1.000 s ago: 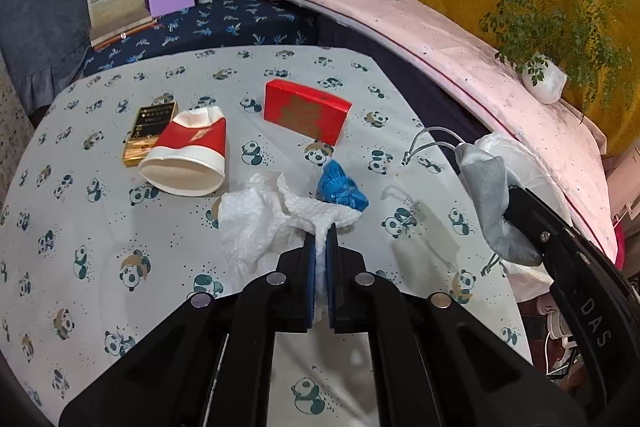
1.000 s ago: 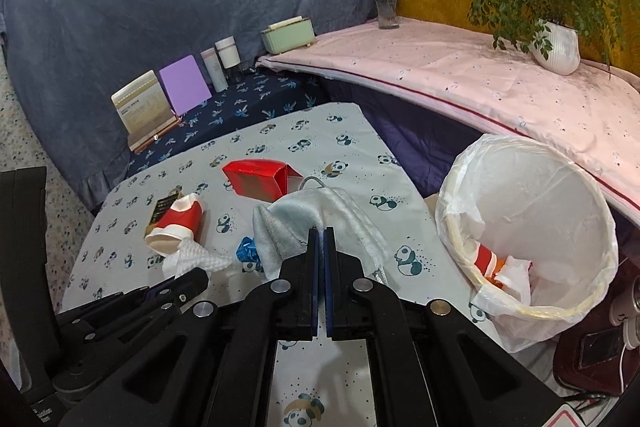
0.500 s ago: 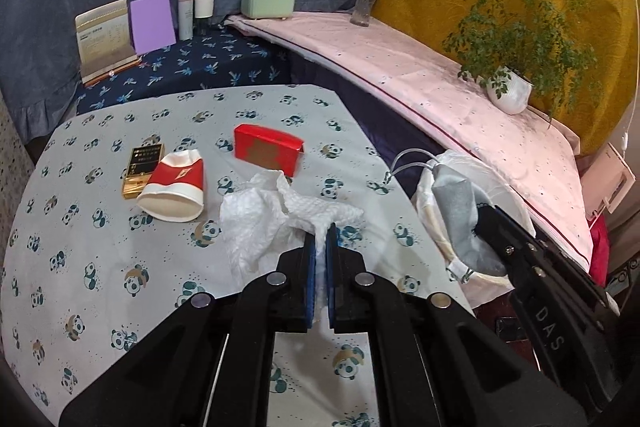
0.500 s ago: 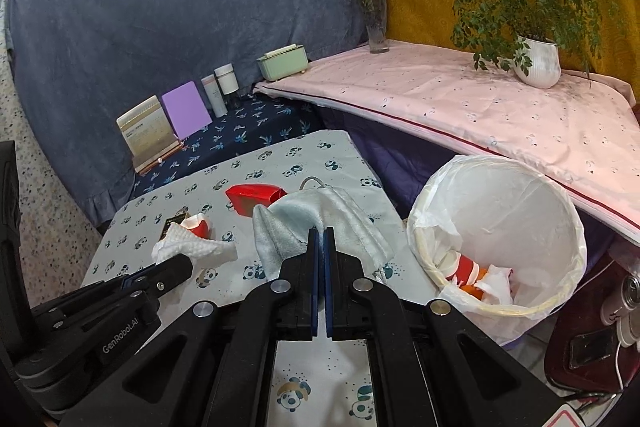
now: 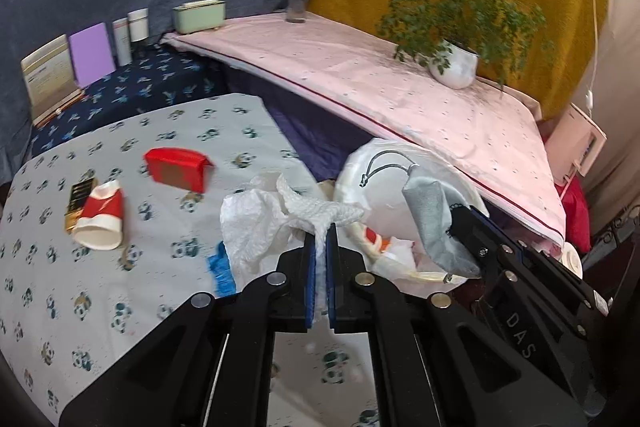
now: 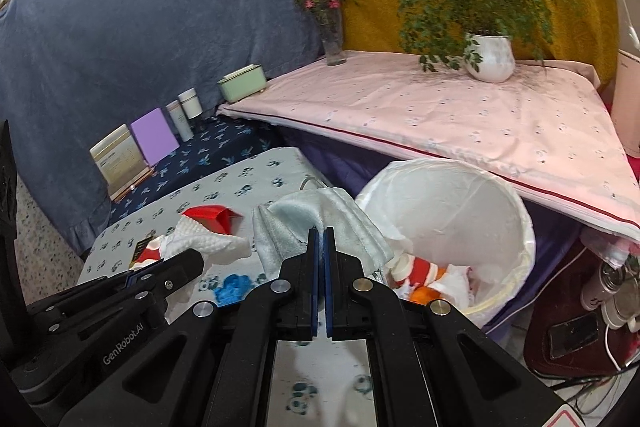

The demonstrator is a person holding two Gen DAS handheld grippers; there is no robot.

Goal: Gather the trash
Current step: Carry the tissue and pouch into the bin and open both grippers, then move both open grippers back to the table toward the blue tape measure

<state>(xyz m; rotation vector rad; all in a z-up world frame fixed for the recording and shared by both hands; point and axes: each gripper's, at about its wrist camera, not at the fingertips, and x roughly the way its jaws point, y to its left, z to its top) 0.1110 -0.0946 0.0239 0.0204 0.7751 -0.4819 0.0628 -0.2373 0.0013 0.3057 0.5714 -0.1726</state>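
My left gripper [image 5: 320,231] is shut on a crumpled white paper towel [image 5: 260,223], held above the table's right edge beside the white-lined trash bin [image 5: 362,171]. My right gripper [image 6: 320,233] is shut on a pale grey-blue face mask [image 6: 316,215], held beside the bin [image 6: 460,195], which holds cup and paper scraps. The mask also shows in the left wrist view [image 5: 432,215], over the bin. On the panda-print table lie a red-and-white paper cup [image 5: 100,219], a red box [image 5: 176,169], a gold-black packet [image 5: 80,195] and a blue wrapper [image 5: 220,267].
A pink-covered bench [image 5: 400,95] carries a potted plant [image 5: 456,67], a flower vase [image 5: 298,3] and a green box [image 5: 198,15]. Booklets and bottles [image 5: 92,55] stand on a dark blue surface at the back. A phone and cables [image 6: 572,335] lie on the floor at right.
Both grippers have moved right toward the bin with their loads. The paper towel is lifted off the table. The mask now hangs over the bin opening.
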